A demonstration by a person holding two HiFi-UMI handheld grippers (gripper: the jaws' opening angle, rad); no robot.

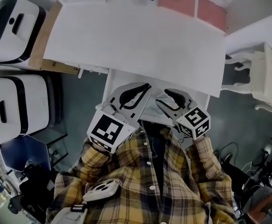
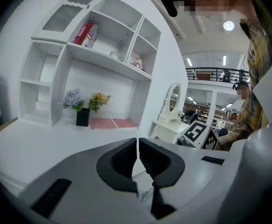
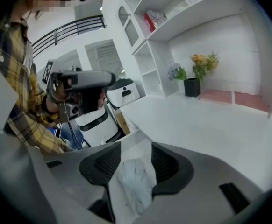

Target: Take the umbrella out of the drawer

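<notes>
Right gripper [image 3: 136, 163]: jaws about half open, gripping nothing. The pale folded umbrella [image 3: 137, 185] lies between and below them in the open drawer [image 3: 135, 148] under the counter [image 1: 136, 41]. Lower until the pads straddle the bundle mid-length, then close firmly. Left gripper [image 2: 138, 157]: jaws closed, empty; keep it clear of the drawer.

A pale blue-white folded fabric umbrella [image 3: 135, 180] lies lengthwise in the open white drawer [image 3: 122, 199], framed between the parted fingers [image 3: 166, 164] of the right gripper [image 3: 136, 150], untouched.
</notes>
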